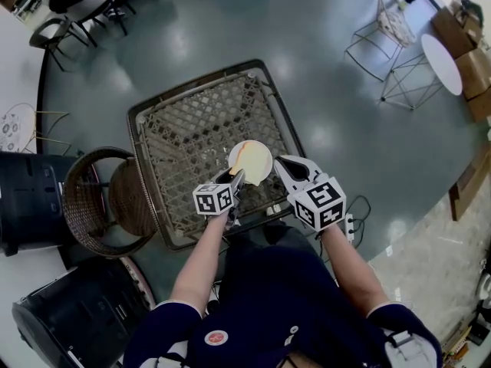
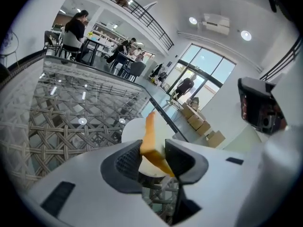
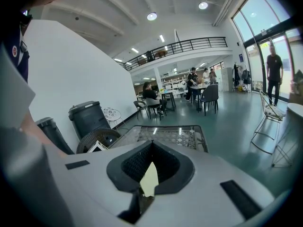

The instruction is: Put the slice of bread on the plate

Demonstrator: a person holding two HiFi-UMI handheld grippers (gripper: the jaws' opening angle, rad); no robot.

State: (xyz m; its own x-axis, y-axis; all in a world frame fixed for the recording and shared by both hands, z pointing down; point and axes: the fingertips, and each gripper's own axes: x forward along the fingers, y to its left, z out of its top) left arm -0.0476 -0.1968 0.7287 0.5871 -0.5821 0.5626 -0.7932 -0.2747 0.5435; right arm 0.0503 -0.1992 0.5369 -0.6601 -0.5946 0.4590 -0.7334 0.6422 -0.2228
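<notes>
A slice of bread [image 2: 150,136] stands on edge, tilted, between the fingers of my left gripper [image 2: 152,148], just over a white plate [image 2: 131,129]. Its pads look slack against it, so I read this gripper as open. From the head view the plate [image 1: 258,167] lies near the front edge of the wicker glass-top table [image 1: 192,121]. The bread [image 1: 241,158] shows over its left part, at the tips of my left gripper [image 1: 237,177]. My right gripper [image 1: 281,162] rests shut by the plate's right rim. In its own view the right gripper [image 3: 149,146] has its pads meeting, with only a pale sliver below them.
A round wicker chair [image 1: 107,198] stands left of the table, with two black bins [image 1: 31,198] beyond it. Wire chairs and a white round table [image 1: 441,64] are far right. A power strip [image 1: 350,225] lies on the floor by my right arm. People sit at distant tables [image 2: 73,32].
</notes>
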